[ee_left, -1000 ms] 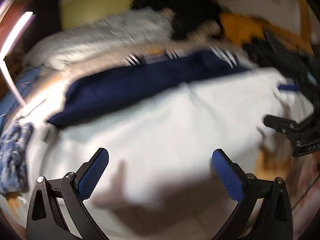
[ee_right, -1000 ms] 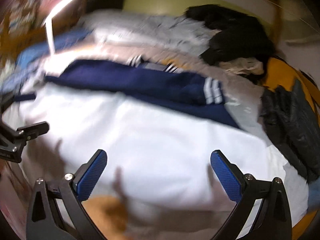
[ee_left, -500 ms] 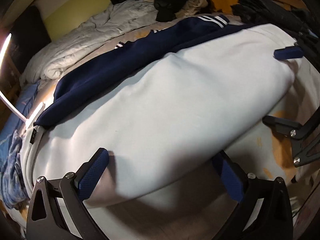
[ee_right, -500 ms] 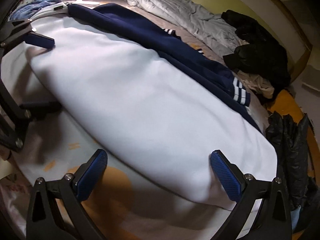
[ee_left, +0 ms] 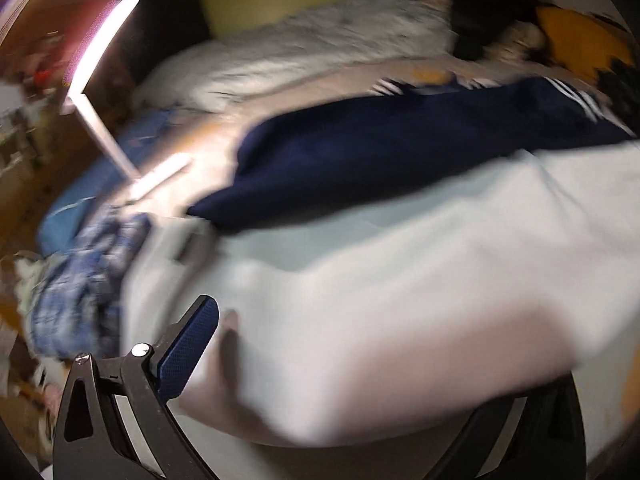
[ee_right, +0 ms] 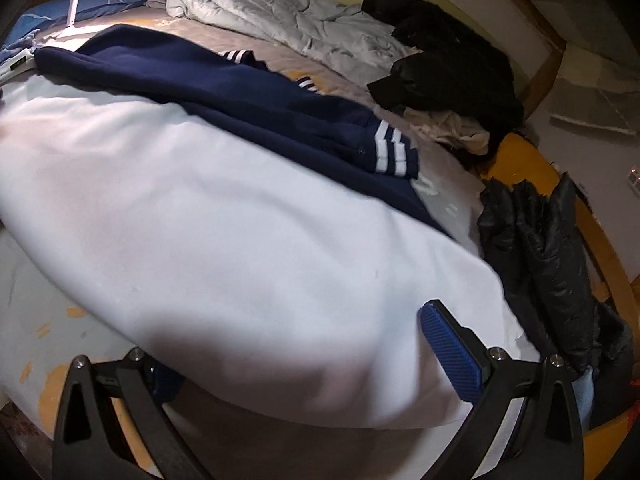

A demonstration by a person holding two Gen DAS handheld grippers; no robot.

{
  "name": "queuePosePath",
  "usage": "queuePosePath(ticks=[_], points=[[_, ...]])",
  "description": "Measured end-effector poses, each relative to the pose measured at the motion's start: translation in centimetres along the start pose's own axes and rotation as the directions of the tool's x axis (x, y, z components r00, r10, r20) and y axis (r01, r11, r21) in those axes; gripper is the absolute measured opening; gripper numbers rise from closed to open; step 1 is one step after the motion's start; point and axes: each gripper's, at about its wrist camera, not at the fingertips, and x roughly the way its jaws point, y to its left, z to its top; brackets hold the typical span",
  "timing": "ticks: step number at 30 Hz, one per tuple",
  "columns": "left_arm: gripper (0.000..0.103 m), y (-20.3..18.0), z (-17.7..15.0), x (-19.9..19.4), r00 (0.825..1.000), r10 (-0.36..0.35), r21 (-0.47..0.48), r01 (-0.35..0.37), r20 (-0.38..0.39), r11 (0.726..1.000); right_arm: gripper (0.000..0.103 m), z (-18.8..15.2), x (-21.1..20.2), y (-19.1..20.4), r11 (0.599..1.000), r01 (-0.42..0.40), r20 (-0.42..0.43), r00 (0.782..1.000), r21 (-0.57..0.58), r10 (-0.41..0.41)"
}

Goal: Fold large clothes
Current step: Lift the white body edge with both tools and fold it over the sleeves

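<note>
A large white garment point(ee_right: 224, 216) with navy sleeves point(ee_right: 224, 92) and white cuff stripes lies folded across the bed. Its near fold bulges toward both cameras. My right gripper point(ee_right: 308, 320) is open at that near edge. The blue right pad point(ee_right: 452, 352) shows, while the cloth covers the left finger. In the blurred left wrist view, the same white garment point(ee_left: 400, 272) fills the middle under its navy sleeve point(ee_left: 400, 148). My left gripper point(ee_left: 332, 320) is open too. Its left pad point(ee_left: 188, 348) is bare and the right finger sits under the fold.
A grey duvet point(ee_right: 288, 16) and black clothes point(ee_right: 448, 56) are heaped at the far side. A black puffer jacket point(ee_right: 552, 256) lies at the right edge by the wooden frame point(ee_right: 616, 292). A lit lamp point(ee_left: 100, 48) and blue patterned cloth point(ee_left: 80, 280) are on the left.
The left wrist view has swung left and blurred, and the other gripper has left both views. The white fold now covers one finger of each gripper. Both stay open.
</note>
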Motion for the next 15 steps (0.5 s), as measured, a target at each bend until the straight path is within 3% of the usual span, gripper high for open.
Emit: queuePosePath(ticks=[4,6,7,9,10,12,15], points=[[0.097,2.9,0.4,0.7,0.994,-0.096,-0.148,0.089,-0.043,0.985,0.103,0.4,-0.6,-1.3,0.998,-0.006,0.018,1.0,0.063,0.005],[0.072,3.4,0.5,0.5,0.986,-0.16,-0.158,0.153,-0.035,0.975,0.103,0.5,-1.1,-2.1,0.994,-0.017,0.038,0.999,0.107,0.013],[0.067,3.2,0.6,0.2,0.986,-0.167,-0.14,0.161,-0.03,0.977,0.103,0.5,-1.3,-2.5,0.992,-0.018,0.043,0.999,0.123,0.013],[0.034,2.3,0.9,-0.6,0.982,-0.187,-0.085,0.186,-0.009,0.979,0.101,0.4,-1.7,-3.0,0.988,-0.02,0.051,0.999,0.15,0.013],[0.028,2.0,0.6,-1.3,0.982,-0.189,-0.068,0.189,0.0,0.98,0.097,0.2,-1.8,-3.1,0.987,-0.029,0.052,0.998,0.157,0.021],[0.022,1.6,0.6,-2.2,0.986,-0.165,-0.025,0.166,0.034,0.986,0.056,0.0,-2.0,-3.4,0.977,-0.096,0.059,0.995,0.189,0.086],[0.017,2.1,1.1,-2.7,0.982,-0.181,-0.046,0.183,0.048,0.982,0.032,-0.1,-2.3,-3.2,0.967,-0.133,0.08,0.99,0.216,0.118]])
